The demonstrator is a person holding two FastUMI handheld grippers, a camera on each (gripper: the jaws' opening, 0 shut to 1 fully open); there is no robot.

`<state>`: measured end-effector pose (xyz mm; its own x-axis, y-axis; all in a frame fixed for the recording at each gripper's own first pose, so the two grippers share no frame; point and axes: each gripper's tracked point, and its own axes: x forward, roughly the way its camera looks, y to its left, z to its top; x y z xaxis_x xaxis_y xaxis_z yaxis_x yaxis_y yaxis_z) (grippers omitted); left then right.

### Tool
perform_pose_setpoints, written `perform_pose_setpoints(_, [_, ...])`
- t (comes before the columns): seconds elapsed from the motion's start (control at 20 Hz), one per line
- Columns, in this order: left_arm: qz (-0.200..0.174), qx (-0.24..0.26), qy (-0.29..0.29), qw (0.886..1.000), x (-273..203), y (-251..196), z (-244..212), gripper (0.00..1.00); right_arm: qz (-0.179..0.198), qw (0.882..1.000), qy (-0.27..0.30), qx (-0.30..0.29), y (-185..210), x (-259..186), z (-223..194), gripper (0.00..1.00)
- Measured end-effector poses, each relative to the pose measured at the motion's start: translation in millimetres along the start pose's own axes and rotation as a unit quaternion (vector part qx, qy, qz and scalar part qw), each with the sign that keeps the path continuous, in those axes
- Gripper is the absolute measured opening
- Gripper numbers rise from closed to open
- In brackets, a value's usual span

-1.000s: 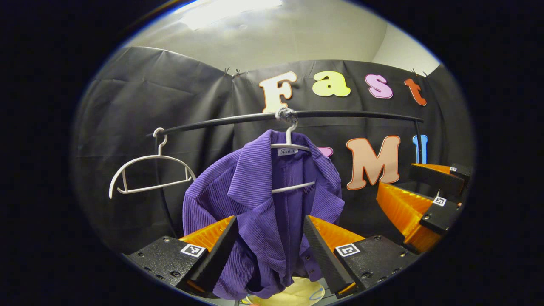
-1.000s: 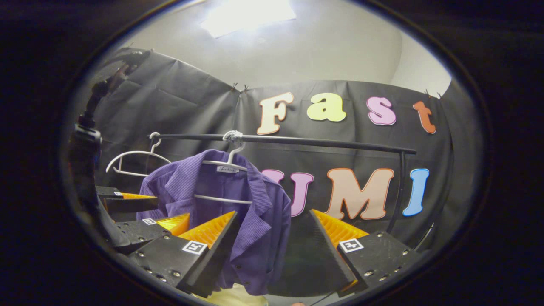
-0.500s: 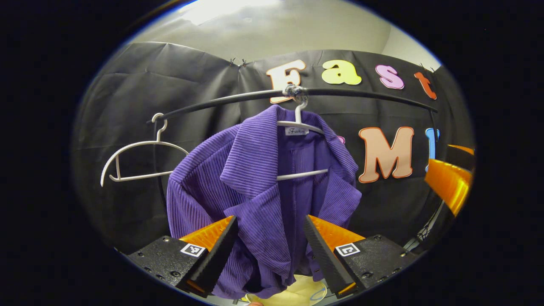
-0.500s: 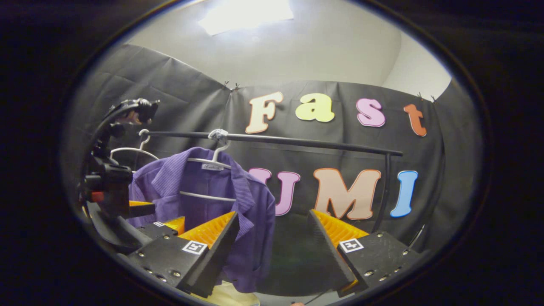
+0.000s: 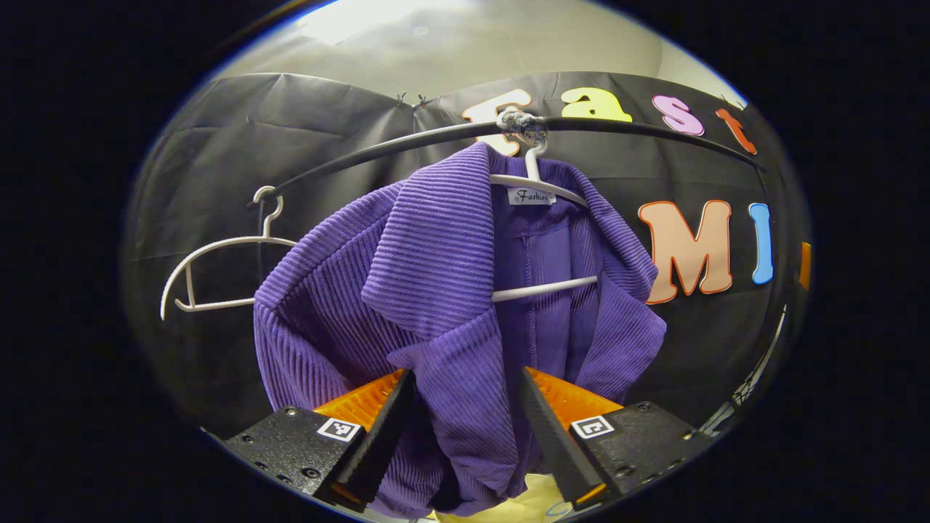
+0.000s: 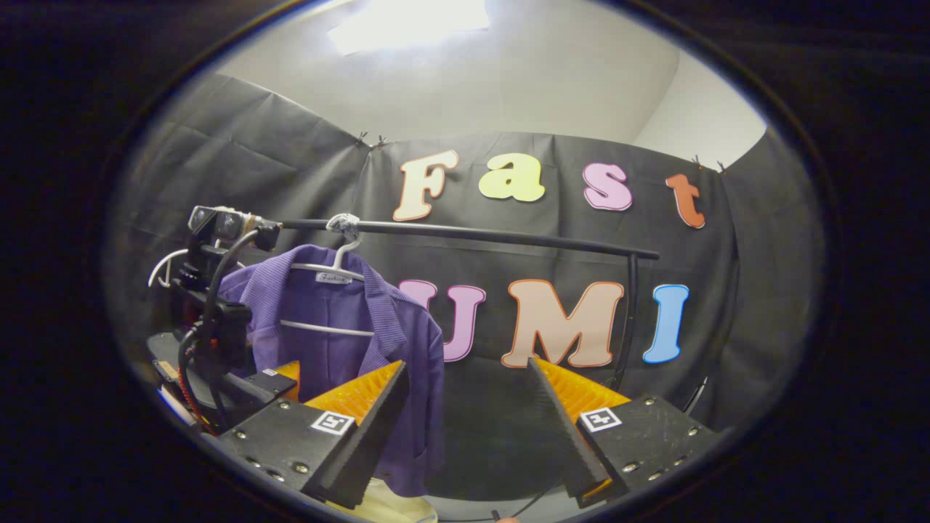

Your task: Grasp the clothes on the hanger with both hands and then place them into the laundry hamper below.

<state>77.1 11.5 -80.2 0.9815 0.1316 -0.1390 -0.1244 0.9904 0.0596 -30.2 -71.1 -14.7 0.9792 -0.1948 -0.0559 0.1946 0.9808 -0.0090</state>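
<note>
Left gripper [image 5: 465,407] spread wide, jaws either side of the hanging front panel of the purple ribbed corduroy jacket [image 5: 436,290], cloth between the fingers but not pinched. Cannot tell whether either finger touched the fabric. Seen also from the right gripper view as a dark rig [image 6: 218,349] with cables, at the jacket's left edge.

Right gripper [image 6: 465,414] likewise spread wide, nothing between its fingers, held to the right of the jacket and clear of it; black wall cloth in the gap.

Jacket draped on a white plastic hanger [image 5: 538,181], hooked over a black horizontal metal rail [image 5: 407,142], hook bound to the rail by a pale knotted wrap [image 5: 519,123]. Collar folded open, white neck label visible just below the hook, lower hanger bar showing across the open front. In the right gripper view the same jacket [image 6: 341,327] hung at the left end of the rail [image 6: 472,234], with the rail's upright post at the far right.

Second white plastic hanger [image 5: 218,254], bare, hung left of the jacket on the same rail.

Pale yellow hamper rim [image 5: 523,501] glimpsed low, directly below the jacket's hem, between the left fingers; a sliver of it also [image 6: 392,505] under the jacket in the right gripper view.
</note>
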Motion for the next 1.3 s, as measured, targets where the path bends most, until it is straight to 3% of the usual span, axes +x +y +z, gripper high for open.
perform_pose_setpoints(0.1, [0.003, 0.003, -0.008, 1.0, 5, 3, 3, 0.75, -0.006, 1.0, 0.001, -0.001, -3, 0, -2, 0.97])
perform_pose_setpoints(0.4, [0.01, 0.007, -0.01, 1.0, 11, 15, 2, 0.05, -0.008, 1.0, 0.013, 0.003, -5, 1, -10, 0.97])
perform_pose_setpoints(0.45, [0.009, 0.009, -0.008, 1.0, 9, 15, 2, 0.09, -0.006, 1.0, 0.015, 0.004, -4, 3, -11, 0.97])
perform_pose_setpoints(0.85, [-0.025, -0.016, 0.006, 1.0, -11, 13, 9, 0.0, 0.022, 0.999, 0.021, 0.013, 11, 11, -18, 0.97])
perform_pose_setpoints(1.3, [-0.023, -0.03, -0.008, 0.999, -47, 29, 34, 0.01, 0.062, 0.998, 0.02, 0.005, 30, 33, -26, 0.97])
